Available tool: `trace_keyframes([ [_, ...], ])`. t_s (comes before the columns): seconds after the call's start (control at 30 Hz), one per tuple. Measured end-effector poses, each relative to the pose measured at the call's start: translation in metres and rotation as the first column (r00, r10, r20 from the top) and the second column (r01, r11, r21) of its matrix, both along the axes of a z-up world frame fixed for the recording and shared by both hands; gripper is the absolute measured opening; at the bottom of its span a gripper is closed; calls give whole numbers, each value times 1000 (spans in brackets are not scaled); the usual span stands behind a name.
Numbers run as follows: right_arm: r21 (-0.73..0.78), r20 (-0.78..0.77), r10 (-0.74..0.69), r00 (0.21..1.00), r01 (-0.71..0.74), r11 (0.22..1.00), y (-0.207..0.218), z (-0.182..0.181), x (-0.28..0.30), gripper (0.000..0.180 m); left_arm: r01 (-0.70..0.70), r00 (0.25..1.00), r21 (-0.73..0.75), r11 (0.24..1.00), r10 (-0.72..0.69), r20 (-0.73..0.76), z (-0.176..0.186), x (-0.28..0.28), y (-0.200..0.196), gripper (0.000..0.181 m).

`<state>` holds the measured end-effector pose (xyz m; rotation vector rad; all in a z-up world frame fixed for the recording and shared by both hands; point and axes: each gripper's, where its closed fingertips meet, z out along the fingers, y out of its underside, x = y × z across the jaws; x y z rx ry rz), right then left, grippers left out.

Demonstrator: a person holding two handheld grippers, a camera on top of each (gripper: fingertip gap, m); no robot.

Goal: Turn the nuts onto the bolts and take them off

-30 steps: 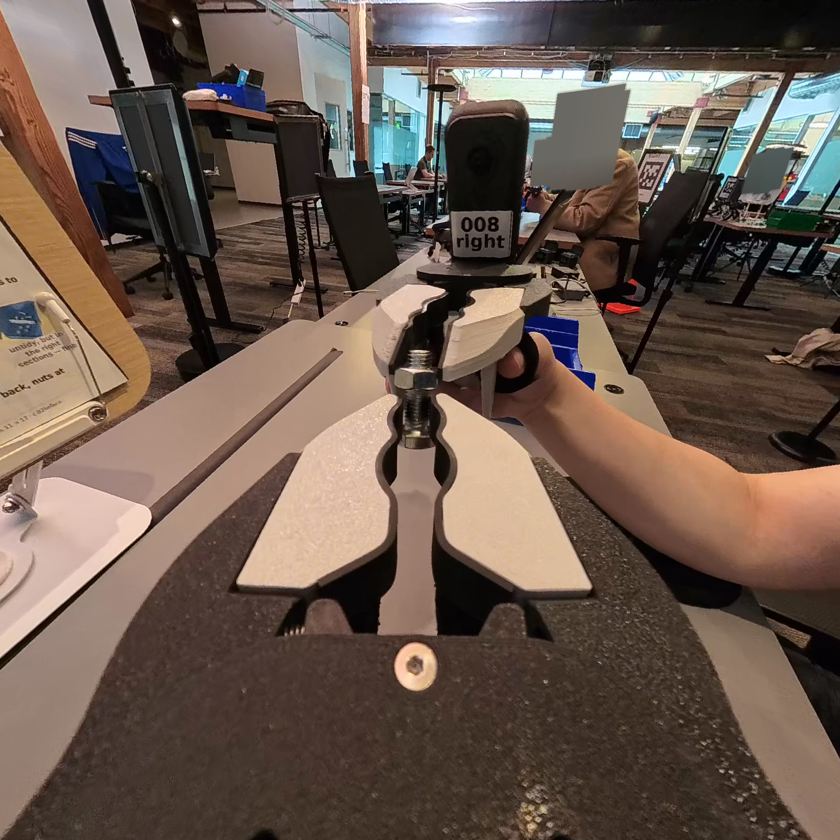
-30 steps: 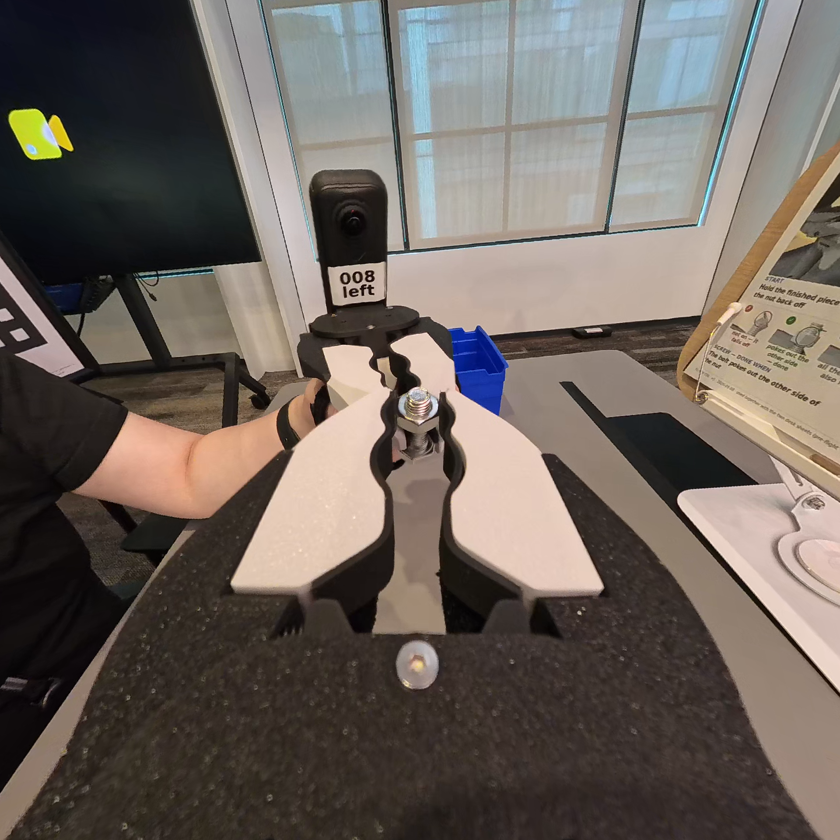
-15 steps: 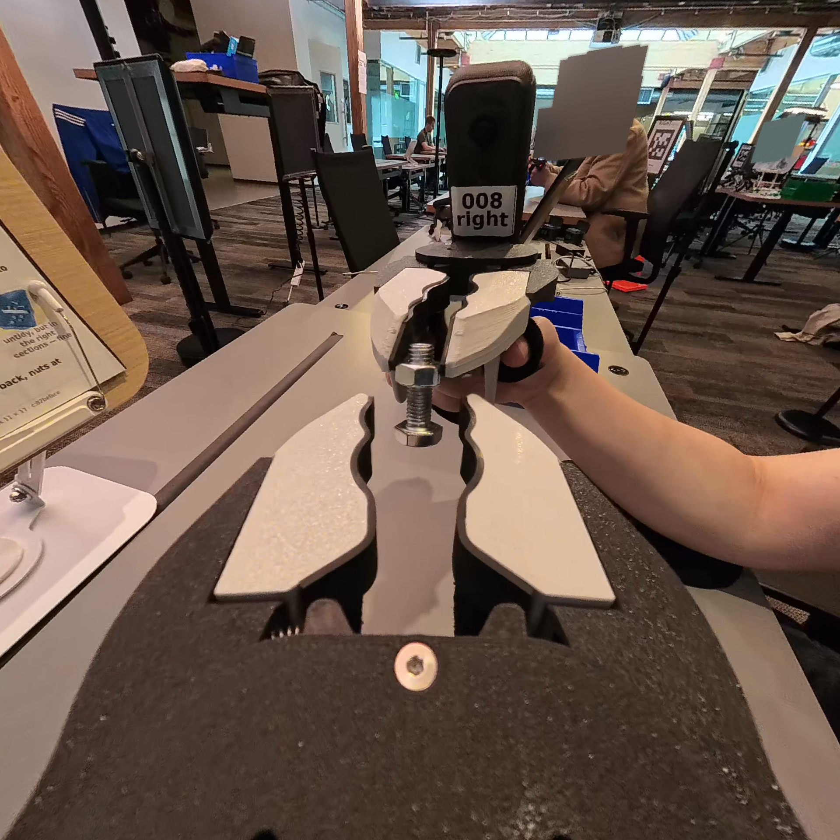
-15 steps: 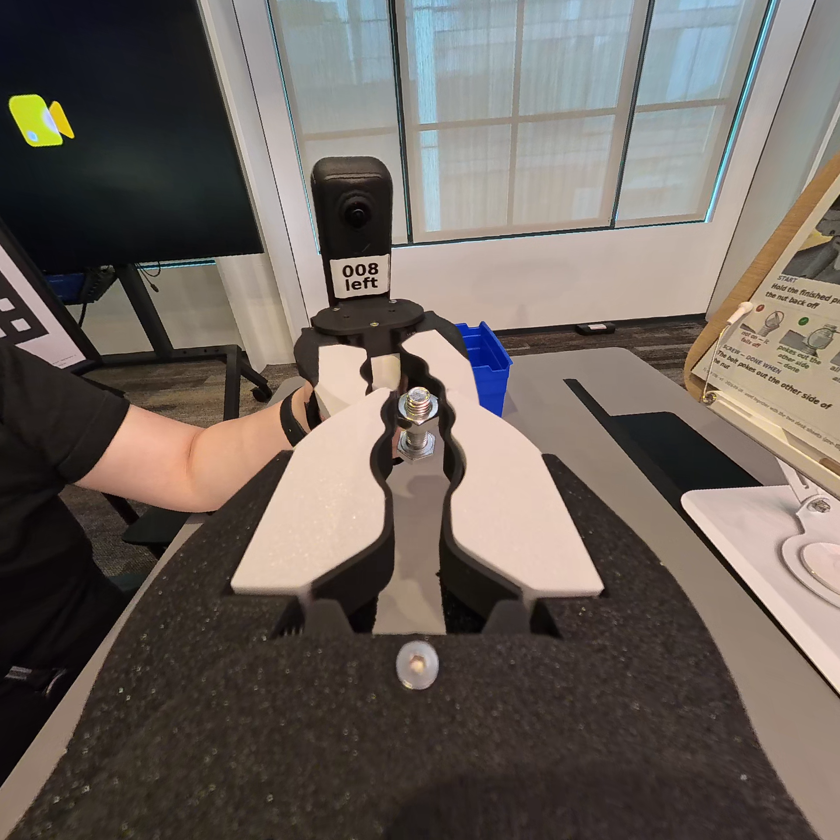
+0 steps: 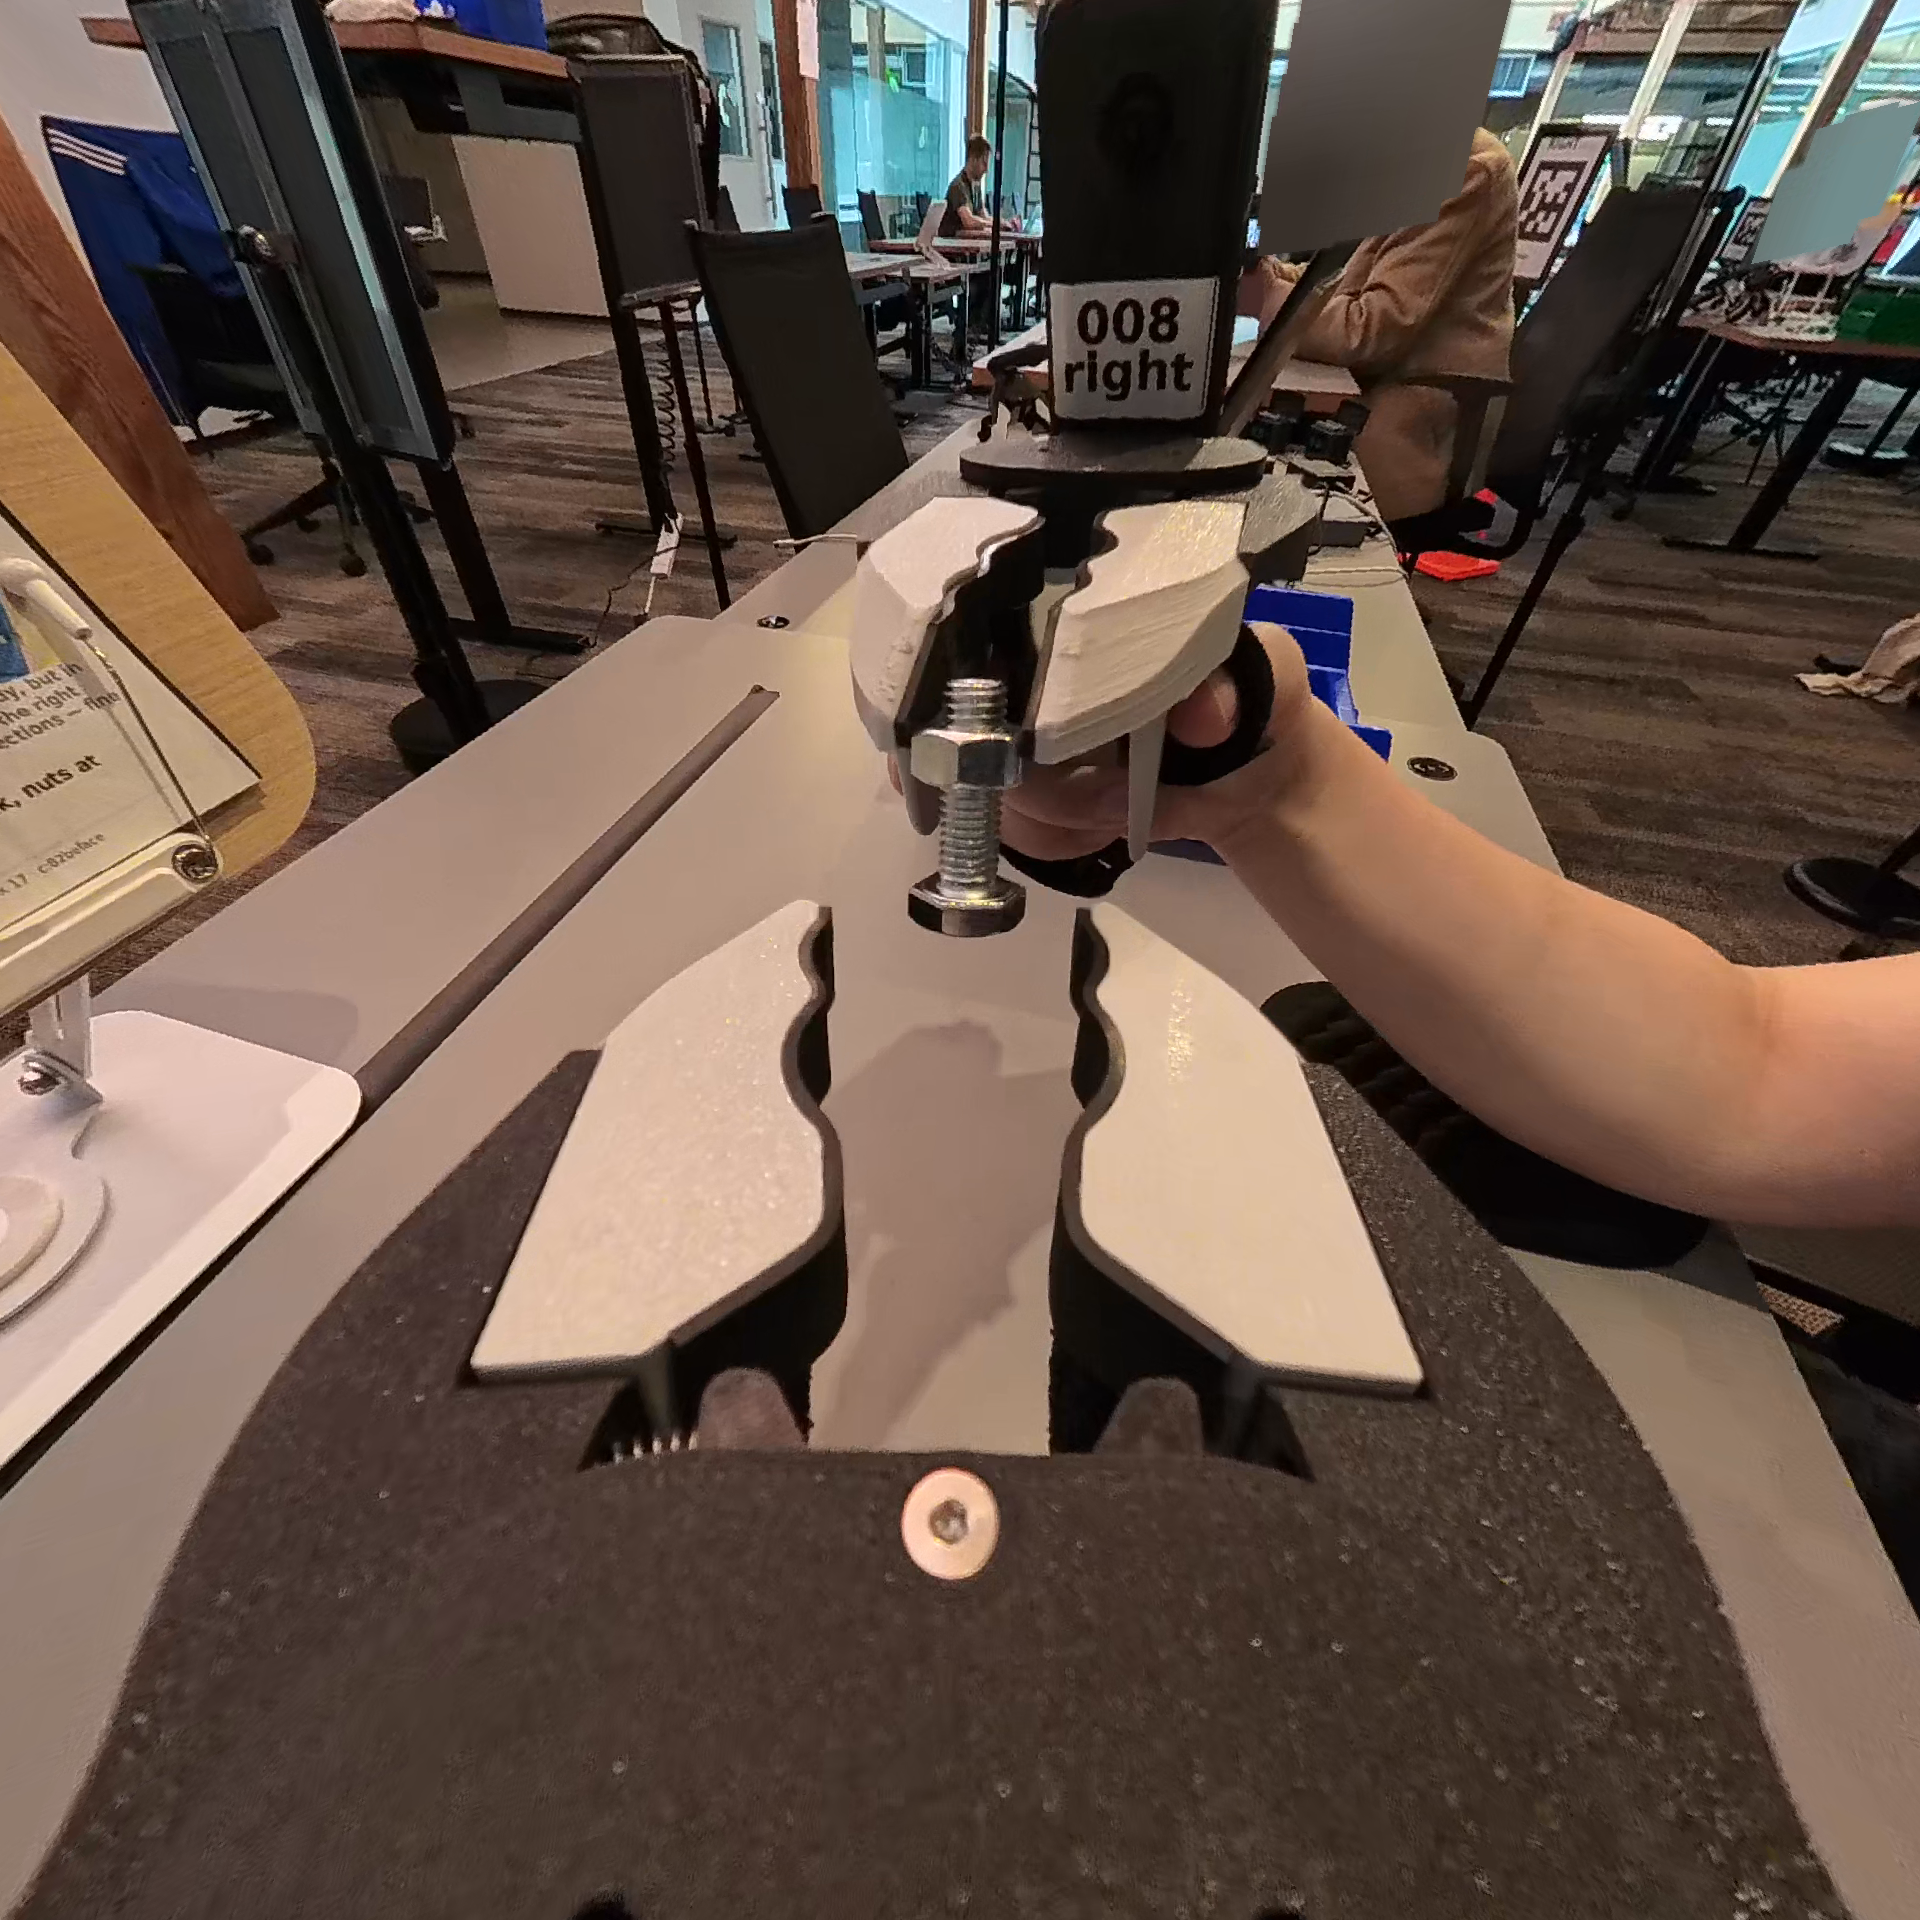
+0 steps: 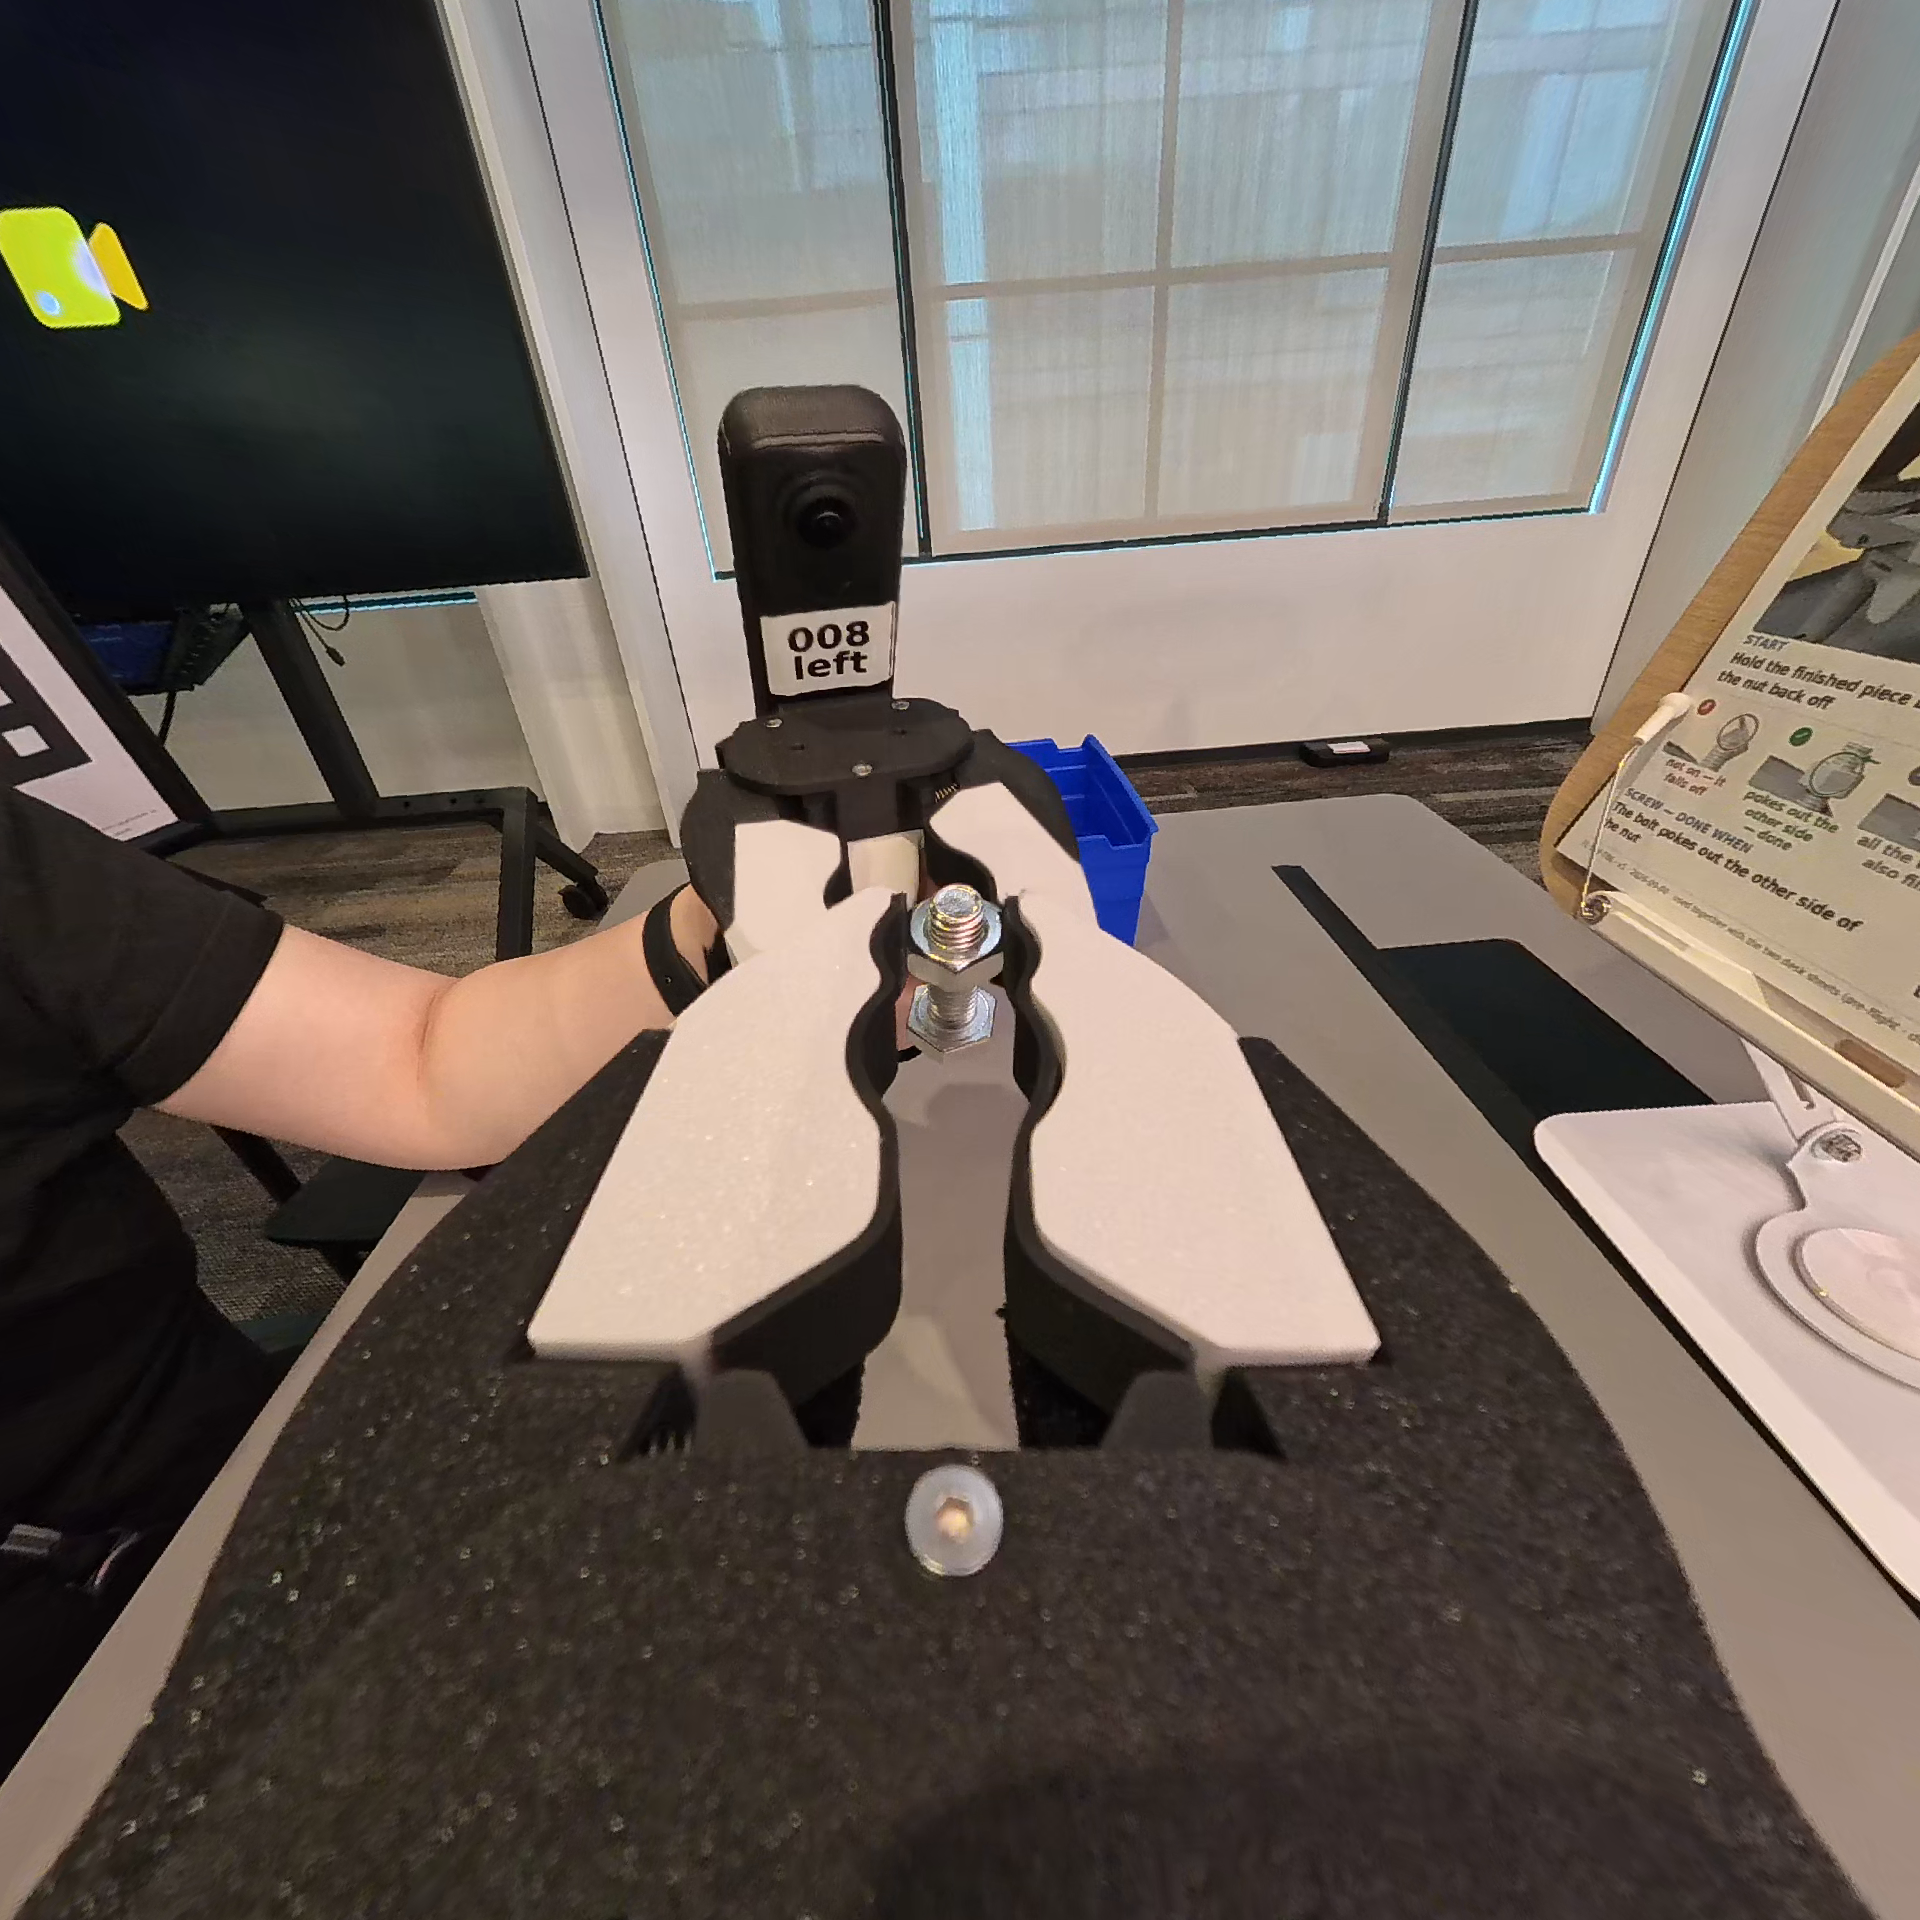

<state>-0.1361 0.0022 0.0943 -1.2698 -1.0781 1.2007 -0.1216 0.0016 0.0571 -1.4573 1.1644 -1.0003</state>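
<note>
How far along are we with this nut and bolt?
Done: the nut is threaded partway onto the bolt, with thread showing above and below it. In hand: the right hand-held gripper clamps the nut, bolt head hanging free; the left hand-held gripper is open, just short of the head. Left: regrip the head, keep turning, then take the nut off.

1. The left gripper point(image 5: 951, 925), clamped on the bolt point(image 5: 966, 831) a second ago, now stands with its fingers point(image 5: 686, 1132) spread apart, clear of the bolt head.
2. The right gripper point(image 6: 951, 951) sits higher in the left wrist view, carrying nut point(image 5: 964, 756) and bolt alone.
</note>
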Motion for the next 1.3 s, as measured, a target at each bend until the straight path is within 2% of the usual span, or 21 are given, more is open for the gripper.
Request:
trace_keyframes([
  [0.5, 18, 39, -7, 999, 6, 1000, 0, -6, -3, 17, -37, 999, 36, 999, 37, -14, -1, 5, 2, 38],
  [0.77, 85, 79, 62, 995, -68, 994, -16, -9, -2, 17, 71, 997, 36, 997, -70, -37, -3, 6, -16, 35],
  [1.3, 108, 122, 100, 987, -113, 988, -25, -14, -2, 17, 112, 990, 50, 992, -107, -95, -13, 11, -23, 23],
])
